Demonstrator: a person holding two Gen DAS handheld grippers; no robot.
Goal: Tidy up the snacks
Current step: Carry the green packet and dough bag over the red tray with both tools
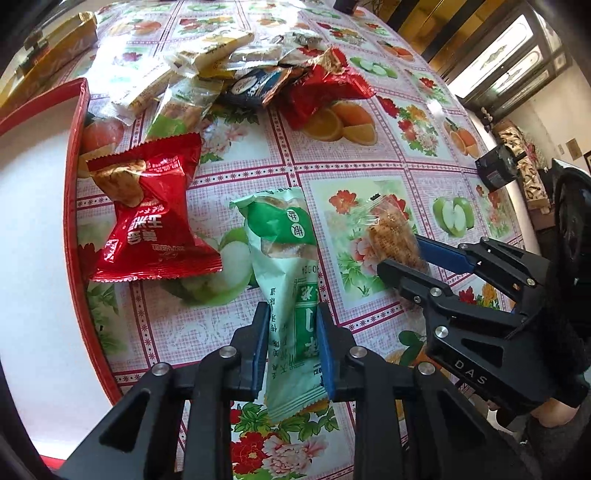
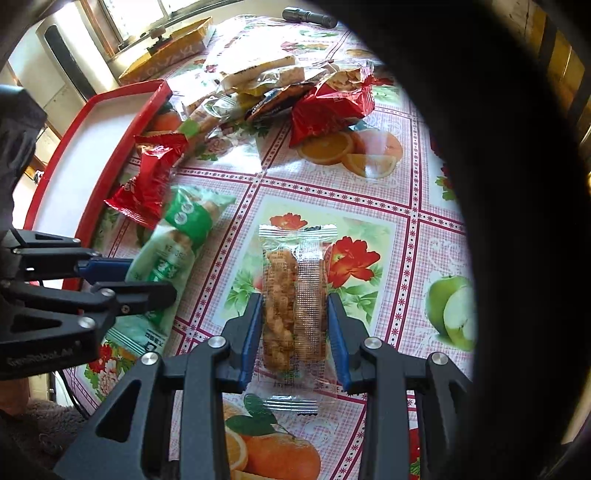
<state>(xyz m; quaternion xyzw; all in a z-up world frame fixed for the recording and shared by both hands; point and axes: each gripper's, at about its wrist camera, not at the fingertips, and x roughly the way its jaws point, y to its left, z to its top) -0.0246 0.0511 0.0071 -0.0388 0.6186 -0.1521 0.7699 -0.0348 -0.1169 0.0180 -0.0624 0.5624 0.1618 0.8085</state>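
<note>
My left gripper (image 1: 293,314) is shut on a long green snack packet (image 1: 284,266) that lies on the tablecloth; it also shows in the right wrist view (image 2: 173,251). My right gripper (image 2: 295,301) is shut on a clear-wrapped crispy snack bar (image 2: 295,306), also seen in the left wrist view (image 1: 393,236). A red snack packet (image 1: 151,214) lies beside a red-rimmed white tray (image 1: 74,184), which is to the left. A pile of mixed snack packets (image 1: 229,74) sits farther back.
A fruit-print tablecloth (image 1: 369,147) covers the table. A yellow box (image 1: 48,48) stands behind the tray. A dark flashlight (image 2: 310,16) lies at the far edge. A dark blurred shape (image 2: 517,184) blocks the right of the right wrist view.
</note>
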